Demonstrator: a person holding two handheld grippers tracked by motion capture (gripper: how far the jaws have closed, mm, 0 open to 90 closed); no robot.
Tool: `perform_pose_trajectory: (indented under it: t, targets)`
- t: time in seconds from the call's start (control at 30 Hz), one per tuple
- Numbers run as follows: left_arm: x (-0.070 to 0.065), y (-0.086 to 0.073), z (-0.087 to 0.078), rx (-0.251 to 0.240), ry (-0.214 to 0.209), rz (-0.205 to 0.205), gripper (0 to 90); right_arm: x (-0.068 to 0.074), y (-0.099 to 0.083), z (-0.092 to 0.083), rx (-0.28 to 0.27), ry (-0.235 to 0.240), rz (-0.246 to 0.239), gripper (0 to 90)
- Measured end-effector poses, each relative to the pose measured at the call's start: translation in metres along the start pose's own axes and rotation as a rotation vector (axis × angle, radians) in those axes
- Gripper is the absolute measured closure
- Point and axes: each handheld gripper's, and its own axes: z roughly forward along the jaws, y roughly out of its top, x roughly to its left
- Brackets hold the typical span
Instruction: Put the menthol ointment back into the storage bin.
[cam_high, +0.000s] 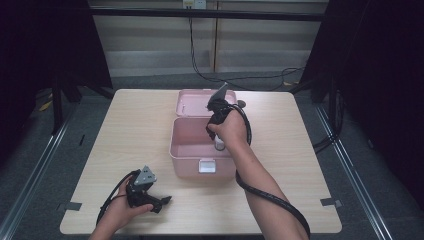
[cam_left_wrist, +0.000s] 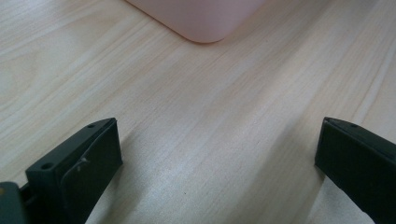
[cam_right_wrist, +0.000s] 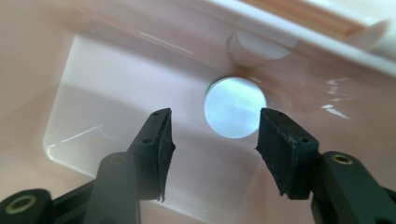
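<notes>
1. A small round white-capped bottle (cam_right_wrist: 235, 113) stands inside the open pink box (cam_high: 185, 150), near its right wall, seen from above between the right gripper (cam_right_wrist: 212, 135) jaws.
2. It looks light, rigid and smooth, likely slippery; gripping the cap's sides or the body just below seems best.
3. The right gripper's jaws are parted around the cap, not touching it.
4. The left gripper (cam_high: 161, 200) rests on the counter (cam_high: 130, 130), jaws spread wide and empty.
5. Count: one bottle, one box with its lid (cam_high: 192, 102) hinged back, two grippers.
</notes>
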Motion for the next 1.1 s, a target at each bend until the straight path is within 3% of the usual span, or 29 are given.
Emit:
perform_pose_trajectory:
  t: [0.33, 0.6, 1.1]
  targets:
    - [0.000, 0.000, 0.000, -0.002, 0.000, 0.001, 0.0, -0.001, -0.003, -0.019, -0.039, 0.038, -0.080, 34.9]
    - [0.000, 0.000, 0.000, -0.001, 0.000, 0.001, 0.0, -0.011, -0.008, -0.029, -0.063, 0.067, -0.150, 29.1]
    - [0.000, 0.000, 0.000, -0.005, -0.005, -0.001, 0.0, -0.014, -0.017, -0.052, -0.068, 0.110, -0.284, 17.3]
